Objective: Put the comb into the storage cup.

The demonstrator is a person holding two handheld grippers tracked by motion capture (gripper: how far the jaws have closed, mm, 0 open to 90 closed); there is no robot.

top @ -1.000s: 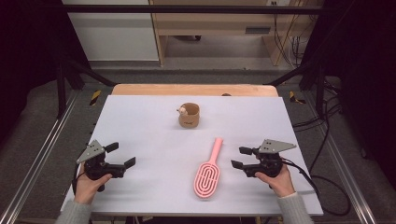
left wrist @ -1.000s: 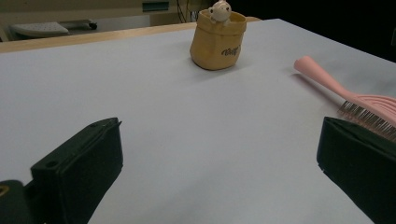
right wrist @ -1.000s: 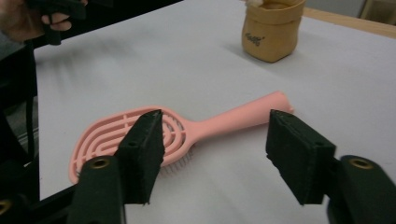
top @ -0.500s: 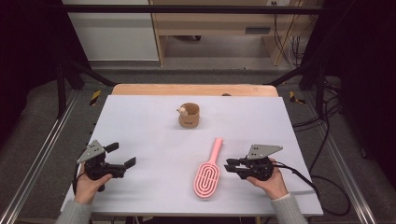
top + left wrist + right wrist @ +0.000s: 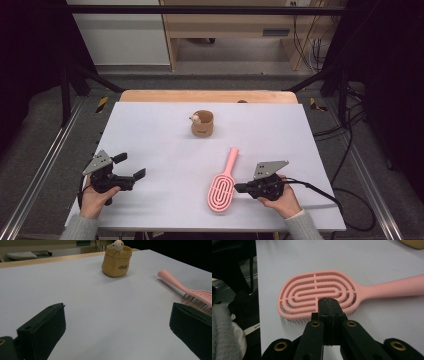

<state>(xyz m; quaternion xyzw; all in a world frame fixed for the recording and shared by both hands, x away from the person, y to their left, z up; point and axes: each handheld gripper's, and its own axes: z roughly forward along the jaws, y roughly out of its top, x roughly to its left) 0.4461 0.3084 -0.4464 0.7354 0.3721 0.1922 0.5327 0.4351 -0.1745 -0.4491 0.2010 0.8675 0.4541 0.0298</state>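
A pink vented hairbrush lies bristles down on the white table, with its handle pointing away toward a tan cup. A small pale figure sits on the cup's rim. My right gripper is shut, and its tip sits against the near right edge of the brush head. In the right gripper view the jaws are pressed together with nothing between them. My left gripper is open at the front left, far from the brush. Between its spread jaws lies bare table, with the cup and the brush beyond.
A wooden strip runs along the table's far edge. A black cable trails from the right gripper over the table's right side. Metal rails flank the table, and cables lie on the floor at the right.
My right gripper has moved left and down to the brush head and shut its jaws, which were open a second ago. The left gripper, brush and cup have stayed put.
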